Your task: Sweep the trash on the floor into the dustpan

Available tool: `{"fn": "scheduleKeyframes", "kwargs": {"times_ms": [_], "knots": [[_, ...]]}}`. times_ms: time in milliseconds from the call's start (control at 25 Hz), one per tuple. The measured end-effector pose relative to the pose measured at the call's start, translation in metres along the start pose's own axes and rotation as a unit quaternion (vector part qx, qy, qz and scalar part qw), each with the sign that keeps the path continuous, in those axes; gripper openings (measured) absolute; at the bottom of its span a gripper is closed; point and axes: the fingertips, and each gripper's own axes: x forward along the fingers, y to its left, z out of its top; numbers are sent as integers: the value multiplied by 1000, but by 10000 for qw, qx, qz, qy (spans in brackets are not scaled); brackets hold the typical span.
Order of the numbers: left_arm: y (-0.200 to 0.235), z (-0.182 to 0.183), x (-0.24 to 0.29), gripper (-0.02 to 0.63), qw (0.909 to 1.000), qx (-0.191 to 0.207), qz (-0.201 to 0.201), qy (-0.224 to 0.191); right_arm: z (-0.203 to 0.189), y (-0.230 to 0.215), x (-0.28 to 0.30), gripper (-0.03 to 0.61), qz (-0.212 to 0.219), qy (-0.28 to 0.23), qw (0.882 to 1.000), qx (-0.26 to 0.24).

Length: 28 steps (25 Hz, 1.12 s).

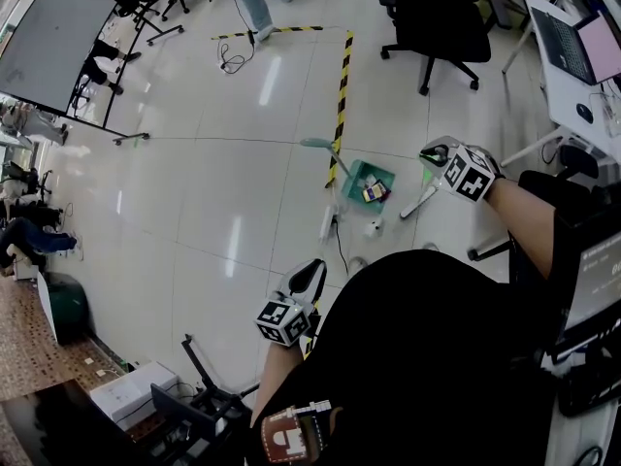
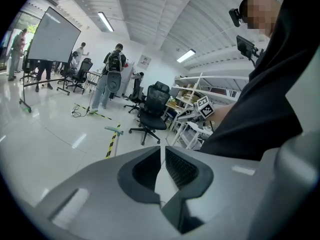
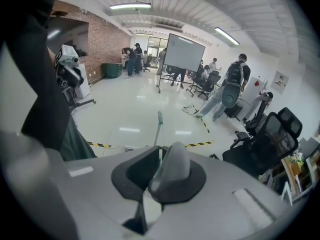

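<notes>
— Looking down in the head view, what is underfoot?
— A glossy pale tiled floor (image 1: 243, 192), with two strips of yellow-and-black hazard tape (image 1: 341, 95) meeting at a far corner. One green dustpan (image 1: 355, 171) sits just right of the tape with trash (image 1: 375, 192) lying in it. One small pale scrap (image 1: 374, 227) lies on the floor just near of it. One whiteboard (image 1: 53, 42) stands far left. One laptop (image 1: 568, 47) is on the desk (image 1: 563, 105) at the right edge, and one black chair (image 1: 437, 13) stands far, beside that desk.
— And the tools?
— The left tool (image 1: 313, 268) hangs near. The right tool (image 1: 432, 151) is just right of the dustpan. Neither touches it.
— The left gripper view?
— Its jaws are drawn almost together with a thin slit between them and nothing in it. Beyond are shiny floor, one teal-topped pole (image 2: 114, 130) standing by the tape, two ceiling strip lights (image 2: 105, 21), white shelving (image 2: 192, 91) at right, and a person (image 2: 113, 71) wearing a backpack, far off.
— The right gripper view?
— Its jaws are closed up too, holding nothing I can make out. One brick wall (image 3: 102, 41) is far left, two strip lights run overhead, and black chairs stand at right.
</notes>
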Motion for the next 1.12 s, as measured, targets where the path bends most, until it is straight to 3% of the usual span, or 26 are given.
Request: {"fn": "scheduleKeyframes", "kwargs": {"times_ms": [560,1120], "knots": [[-2,-5,-7,31,9999,-29,101,-26,27,-4,7,15,-52,-165,9991,-376],[-2,6,-5,31,9999,-77,116,-45,50,1,5,15,-1,-353,9990,-267]]}}
